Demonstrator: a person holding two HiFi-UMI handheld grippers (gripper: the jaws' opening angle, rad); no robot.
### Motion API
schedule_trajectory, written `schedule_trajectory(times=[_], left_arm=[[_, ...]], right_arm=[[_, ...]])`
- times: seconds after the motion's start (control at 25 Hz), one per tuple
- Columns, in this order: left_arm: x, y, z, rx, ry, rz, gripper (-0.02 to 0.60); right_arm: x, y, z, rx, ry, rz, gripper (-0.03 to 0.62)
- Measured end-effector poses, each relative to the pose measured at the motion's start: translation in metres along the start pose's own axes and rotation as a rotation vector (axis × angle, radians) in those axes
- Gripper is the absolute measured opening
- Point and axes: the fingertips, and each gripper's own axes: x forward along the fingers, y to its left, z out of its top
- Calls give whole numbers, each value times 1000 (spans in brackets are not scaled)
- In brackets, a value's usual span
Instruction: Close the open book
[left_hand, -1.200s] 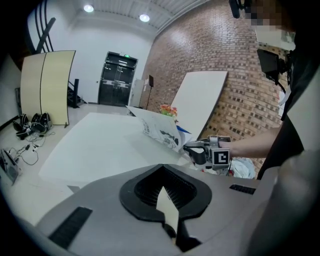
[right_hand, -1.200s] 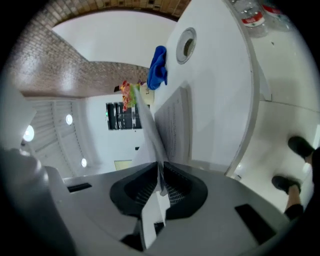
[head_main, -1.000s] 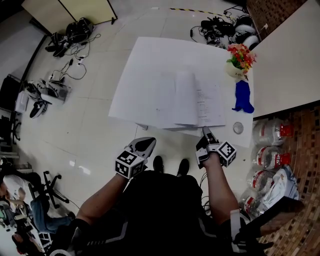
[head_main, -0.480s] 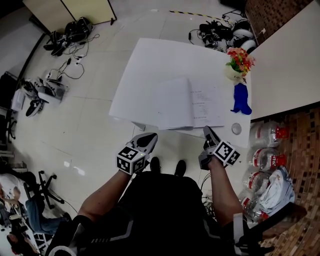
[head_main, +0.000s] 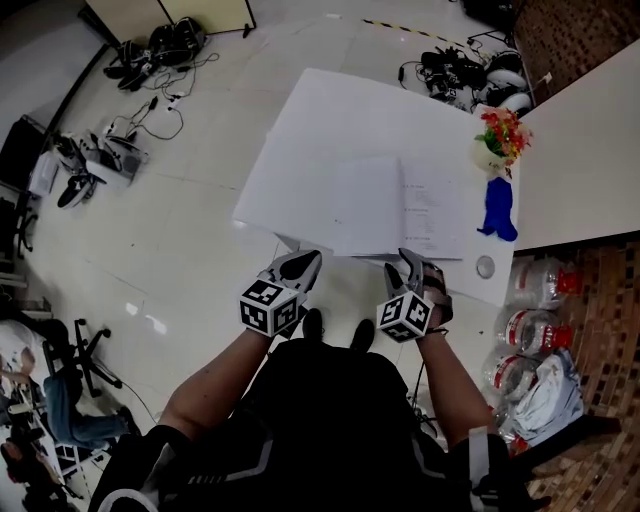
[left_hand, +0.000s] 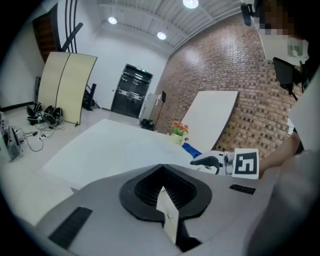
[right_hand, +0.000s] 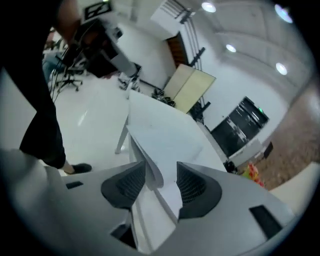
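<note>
The open book (head_main: 400, 208) lies flat at the middle of the white table (head_main: 300, 150), its printed page to the right and a blank one to the left, with the near edge toward the bottom of the frame.

Your right gripper (head_main: 412, 262) is at that near edge. Its jaws have just been opening and now stand wide apart. A white edge runs through the gap untouched, and I cannot tell whether it is a page or the tabletop. Your left gripper (head_main: 300, 265) sits lower left of the book with its jaws together.

To do this step well, I would slide one jaw under the whole right half, not a single leaf. Pinch near the outer corner and swing it over the spine in one arc.

Count:
- one book
- two grippers
- one flower pot (head_main: 497, 140)
- one blue object (head_main: 497, 208)
- one small round disc (head_main: 486, 266)
- at least three clear bottles (head_main: 530, 325) at lower right
</note>
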Motion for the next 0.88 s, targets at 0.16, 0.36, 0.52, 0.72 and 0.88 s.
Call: schedule_trajectory(times=[0.16,0.36,0.52,0.72,0.88], left_arm=[[0,17,3,-64,-65,7,-5],[-7,39,0,-84,-76,64,-5],[-12,48,-6,-106,-72,81,-5],[-18,51,-11,-118,-66,80,-5],[-20,51,-8,-110,-70,67,-5]], right_arm=[[27,16,2,-274,56,-70,152],[44,33,10,-435,68,-100,152],[57,33,13,-456,79,-125,152],[60,31,25,-455,60,-167,150],[54,31,30,-427,30,-207,33]])
